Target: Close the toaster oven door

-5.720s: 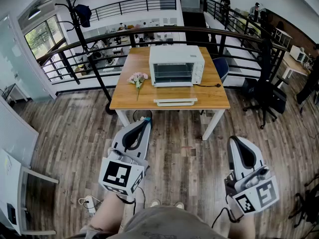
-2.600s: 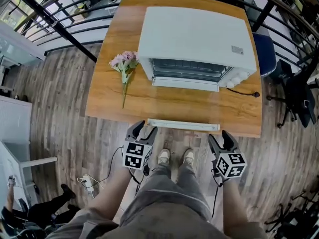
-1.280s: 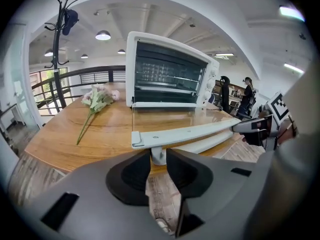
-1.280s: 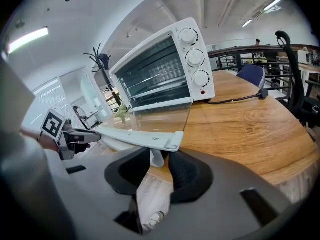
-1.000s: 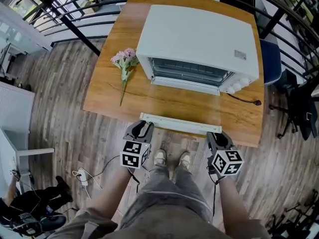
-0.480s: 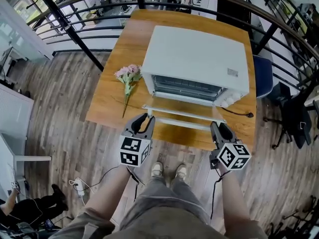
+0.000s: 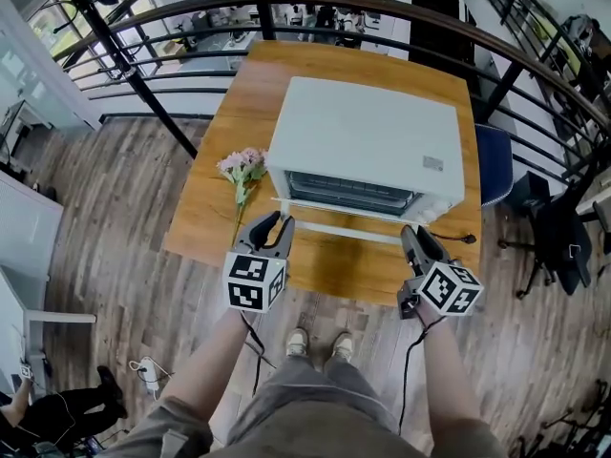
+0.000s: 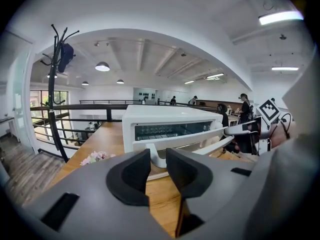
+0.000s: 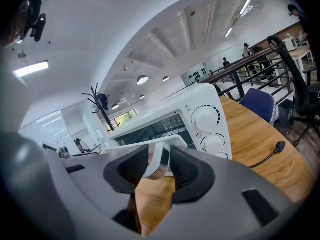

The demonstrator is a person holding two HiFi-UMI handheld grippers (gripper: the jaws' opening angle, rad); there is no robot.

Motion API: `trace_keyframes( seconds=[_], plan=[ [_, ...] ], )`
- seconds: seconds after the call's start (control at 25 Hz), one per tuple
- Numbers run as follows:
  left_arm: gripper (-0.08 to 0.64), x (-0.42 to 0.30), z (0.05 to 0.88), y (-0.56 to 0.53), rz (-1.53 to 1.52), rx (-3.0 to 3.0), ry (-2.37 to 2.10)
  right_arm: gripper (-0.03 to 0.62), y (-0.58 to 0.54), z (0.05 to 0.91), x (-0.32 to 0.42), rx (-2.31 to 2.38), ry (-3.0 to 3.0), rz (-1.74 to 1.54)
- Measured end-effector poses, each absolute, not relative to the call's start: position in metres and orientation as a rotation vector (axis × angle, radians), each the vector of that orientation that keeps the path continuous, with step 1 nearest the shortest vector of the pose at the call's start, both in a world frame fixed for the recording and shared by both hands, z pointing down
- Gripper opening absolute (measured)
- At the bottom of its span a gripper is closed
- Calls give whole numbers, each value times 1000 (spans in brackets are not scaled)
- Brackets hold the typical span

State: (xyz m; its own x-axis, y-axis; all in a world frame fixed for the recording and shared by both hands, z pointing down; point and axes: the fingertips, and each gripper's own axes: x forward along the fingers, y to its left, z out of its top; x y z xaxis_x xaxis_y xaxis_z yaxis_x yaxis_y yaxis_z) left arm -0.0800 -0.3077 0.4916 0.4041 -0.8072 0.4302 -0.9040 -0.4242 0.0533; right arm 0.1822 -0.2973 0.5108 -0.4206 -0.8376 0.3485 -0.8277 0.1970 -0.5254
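Holding the toaster oven point(image 7: 368, 132) door point(image 7: 348, 210) half raised

My left gripper point(image 7: 277, 225) is pinching the door handle point(image 7: 344, 229) at its left end, jaws partly apart. My right gripper point(image 7: 412, 235), its jaws just widening, is clasping the right end. The oven is sitting mid-tabletop point(image 7: 224, 227), its door facing the front edge.

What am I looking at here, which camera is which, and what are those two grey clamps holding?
No robot arm: a person carries a two-jaw gripper in each hand. The head view comes from a camera on their head, looking down; each gripper view rides on its gripper, looking along its jaws. On the wooden table are a white toaster oven, pink flowers and the power cord. The left gripper and right gripper each hold one end of the door handle, the door partway up. The right gripper's jaws have just been opening, the handle between them.
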Motion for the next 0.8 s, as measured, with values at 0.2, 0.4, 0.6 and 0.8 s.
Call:
trace_keyframes(
  seconds=[0.2, 0.4, 0.6, 0.8],
  plan=[
    [103, -77, 483, -328, 482, 2388, -1531, 153, -318, 504, 186, -1653, 2355, -1064],
    [98, -76, 477, -342, 473, 2381, -1556, 156, -333, 499, 188, -1603, 2288, -1116],
    [89, -74, 471, -358, 451, 2361, -1597, 161, -350, 495, 192, -1577, 2237, -1144],
    [86, -70, 469, -366, 464, 2375, -1585, 163, -356, 493, 194, -1574, 2208, -1162]
  ],
)
